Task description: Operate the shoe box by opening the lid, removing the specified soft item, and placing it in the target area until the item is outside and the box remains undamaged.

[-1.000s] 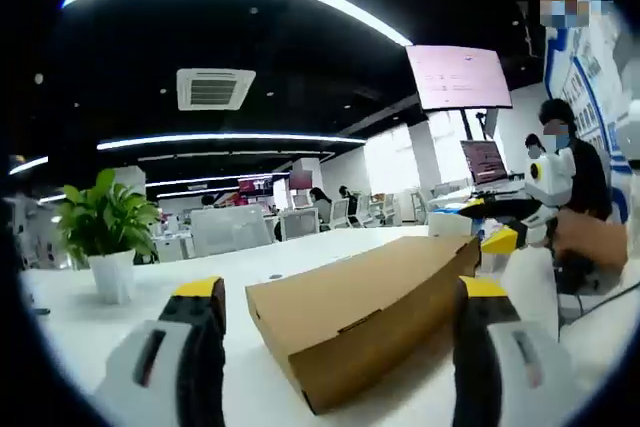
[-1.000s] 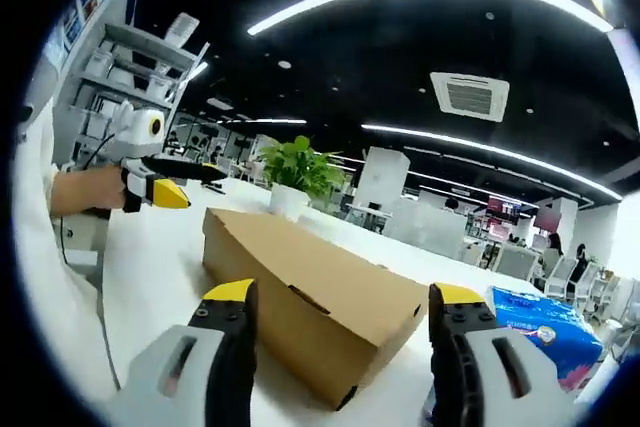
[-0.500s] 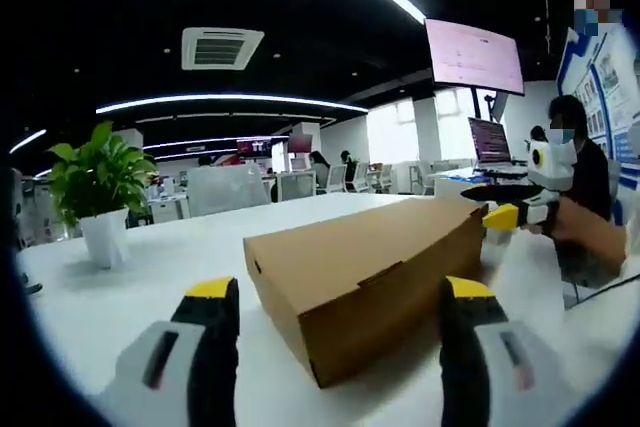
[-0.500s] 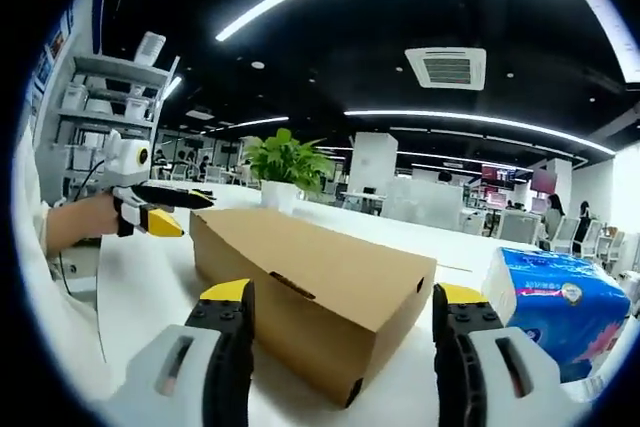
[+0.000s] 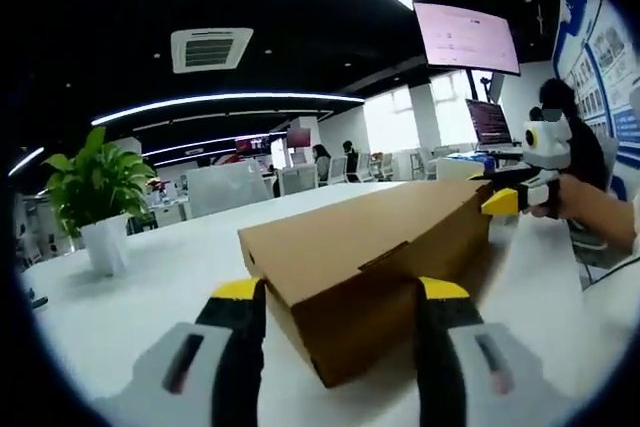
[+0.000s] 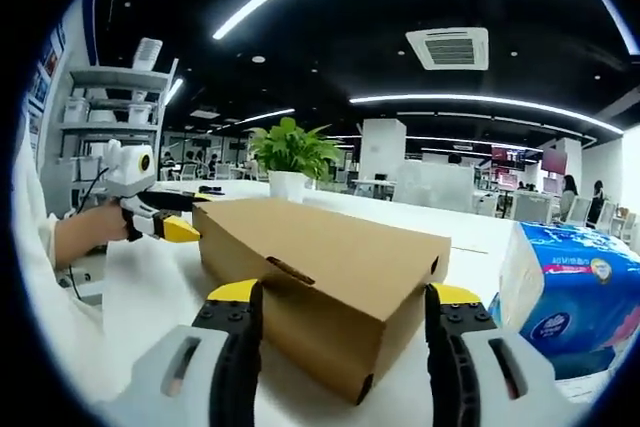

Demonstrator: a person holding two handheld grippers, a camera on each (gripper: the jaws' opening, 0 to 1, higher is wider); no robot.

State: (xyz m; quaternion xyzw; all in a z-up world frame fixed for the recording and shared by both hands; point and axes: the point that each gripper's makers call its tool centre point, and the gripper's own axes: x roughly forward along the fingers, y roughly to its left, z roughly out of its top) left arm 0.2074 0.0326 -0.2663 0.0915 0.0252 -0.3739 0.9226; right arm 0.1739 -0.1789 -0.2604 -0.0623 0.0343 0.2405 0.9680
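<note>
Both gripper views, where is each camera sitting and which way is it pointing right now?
Left gripper view: rides the left claw, facing one end of the closed cardboard shoe box; its own jaws flank the box, and the right claw and a hand show.
Right gripper view: rides the right claw, facing the opposite end; left claw beyond.
Shared: box, potted plant, white table.

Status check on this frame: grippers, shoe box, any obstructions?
Left gripper and right gripper open, one at each end of the shoe box. Lid shut. Blue tissue pack and potted plant stand apart.
</note>
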